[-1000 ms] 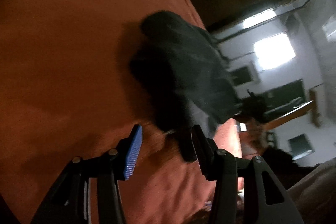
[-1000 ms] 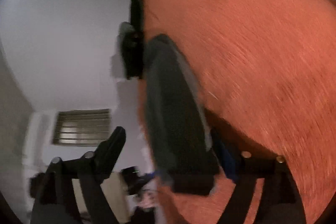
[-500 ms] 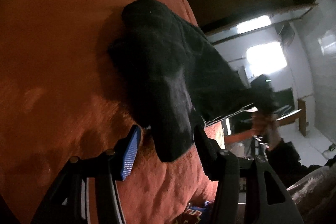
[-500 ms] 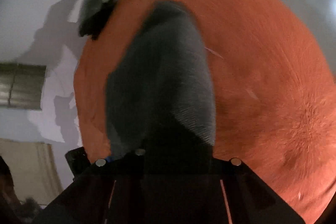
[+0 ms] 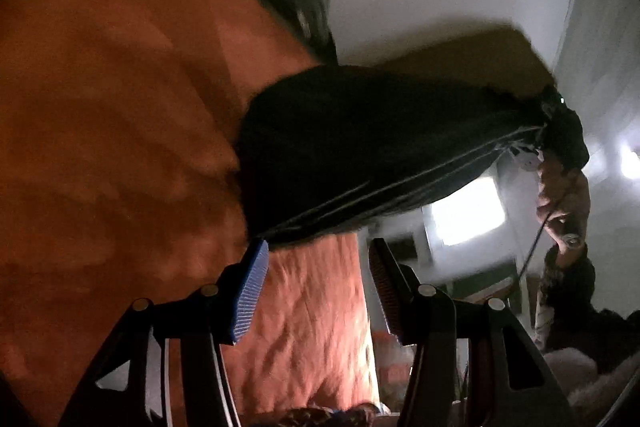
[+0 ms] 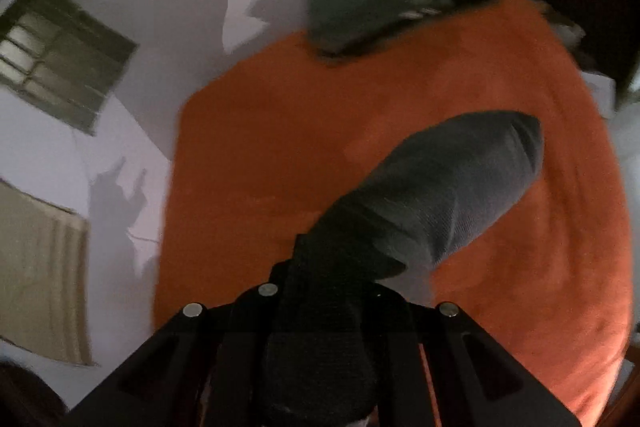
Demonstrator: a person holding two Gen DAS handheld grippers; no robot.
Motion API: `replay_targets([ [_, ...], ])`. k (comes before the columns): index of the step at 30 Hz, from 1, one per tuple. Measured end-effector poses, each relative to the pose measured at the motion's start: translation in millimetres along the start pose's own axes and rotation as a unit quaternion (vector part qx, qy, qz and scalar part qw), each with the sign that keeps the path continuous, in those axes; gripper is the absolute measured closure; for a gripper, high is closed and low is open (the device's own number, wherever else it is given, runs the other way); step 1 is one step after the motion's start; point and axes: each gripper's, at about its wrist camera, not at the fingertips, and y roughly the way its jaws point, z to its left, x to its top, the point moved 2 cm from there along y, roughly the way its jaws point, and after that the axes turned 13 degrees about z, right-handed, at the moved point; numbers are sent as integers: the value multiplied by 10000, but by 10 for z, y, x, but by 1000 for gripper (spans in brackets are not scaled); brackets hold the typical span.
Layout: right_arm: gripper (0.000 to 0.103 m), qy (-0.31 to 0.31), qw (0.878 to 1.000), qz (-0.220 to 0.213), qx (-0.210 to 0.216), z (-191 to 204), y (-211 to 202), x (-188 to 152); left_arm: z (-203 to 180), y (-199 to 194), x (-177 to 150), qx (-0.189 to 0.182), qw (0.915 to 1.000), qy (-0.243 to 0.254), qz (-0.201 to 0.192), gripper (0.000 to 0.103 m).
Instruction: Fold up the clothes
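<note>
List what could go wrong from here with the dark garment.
1. Only the right gripper grips the dark garment; the left gripper is open with nothing between its pads, so the cloth hangs from one corner and may twist or bunch.
2. The garment is stretched up off the orange blanket near the bed's edge; its loose end could slide off.
3. A swing could catch the clothes pile at the far end.
</note>
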Motion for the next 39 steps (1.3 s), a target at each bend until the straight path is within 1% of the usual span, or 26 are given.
replay_targets([
  [2, 93, -166, 9995, -13, 267, 341, 42, -1, 43, -456, 11, 109, 9985, -97, -528, 49],
  [5, 93, -297, 9957, -62, 871, 743, 109, 64, 105, -1153, 135, 407, 9915, -225, -1214, 49],
  [6, 93, -266, 9928, -69, 1169, 833, 124, 123, 104, -1317, 134, 527, 9887, -250, -1380, 49],
  [8, 93, -156, 9874, -98, 1575, 876, 169, 90, 100, -1634, 128, 765, 9820, -296, -1700, 49],
  [10, 93, -157, 9802, -78, 1972, 838, 184, 3, 84, -1819, 103, 961, 9770, -306, -1878, 49],
  [13, 94, -93, 9706, -241, 2393, 445, 222, -45, 76, -1904, 156, 1160, 9740, -305, -1920, 48],
  [14, 94, -27, 9681, -301, 2486, 272, 246, -48, 63, -1813, 191, 1219, 9746, -310, -1853, 48],
  [15, 94, 190, 9651, -318, 2593, 0, 384, -34, 51, -1727, 233, 1279, 9753, -309, -1772, 48],
  [16, 94, 354, 9642, -359, 2602, -219, 457, -4, 47, -1664, 299, 1345, 9770, -283, -1631, 48],
  [18, 94, 447, 9681, -314, 2447, -784, 756, 67, 44, -1491, 424, 1504, 9795, -186, -1324, 48],
  [20, 94, 540, 9789, 67, 1970, -1527, 1258, 226, 49, -1260, 552, 1708, 9804, -44, -977, 48],
  [21, 93, 558, 9839, 217, 1685, -1810, 1438, 285, 55, -1139, 606, 1803, 9800, -26, -844, 48],
  [22, 91, 641, 9866, 442, 1431, -2168, 1649, 359, 61, -1018, 660, 1899, 9792, -7, -710, 48],
  [23, 90, 803, 9834, 572, 1524, -2443, 1725, 389, 68, -906, 707, 1975, 9785, 3, -588, 48],
  [25, 82, 1130, 9751, 825, 1722, -2990, 1870, 447, 90, -766, 737, 1954, 9796, -55, -471, 48],
  [26, 81, 1167, 9692, 1043, 1903, -3177, 1885, 445, 124, -696, 728, 1931, 9802, -76, -428, 48],
  [27, 77, 984, 9657, 1397, 1958, -3240, 1904, 450, 170, -652, 705, 1929, 9806, -90, -345, 48],
  [28, 72, 653, 9663, 1687, 1830, -3221, 1904, 459, 215, -608, 682, 1928, 9808, -103, -263, 48],
  [29, 66, 253, 9677, 1957, 1570, -3143, 1903, 472, 262, -565, 661, 1925, 9811, -122, -185, 48],
  [30, 50, -148, 9662, 2220, 1303, -3065, 1902, 485, 313, -524, 646, 1916, 9813, -165, -125, 48],
  [31, 37, -460, 9625, 2434, 1109, -2995, 1900, 507, 376, -471, 635, 1898, 9816, -215, -60, 48],
  [32, 35, -690, 9564, 2650, 1016, -2956, 1906, 548, 486, -367, 638, 1839, 9825, -295, 18, 48],
  [33, 35, -857, 9459, 2967, 992, -2927, 1923, 621, 545, -301, 635, 1790, 9832, -348, 70, 48],
  [35, 35, -997, 9340, 3300, 940, -2940, 1935, 750, 631, -160, 645, 1749, 9837, -381, 160, 48],
  [37, 35, -1045, 9273, 3441, 1036, -2903, 1952, 945, 646, -49, 677, 1737, 9841, -308, 212, 48],
  [39, 34, -1044, 9255, 3400, 1303, -2847, 1954, 1125, 649, 51, 727, 1685, 9850, -258, 254, 48],
])
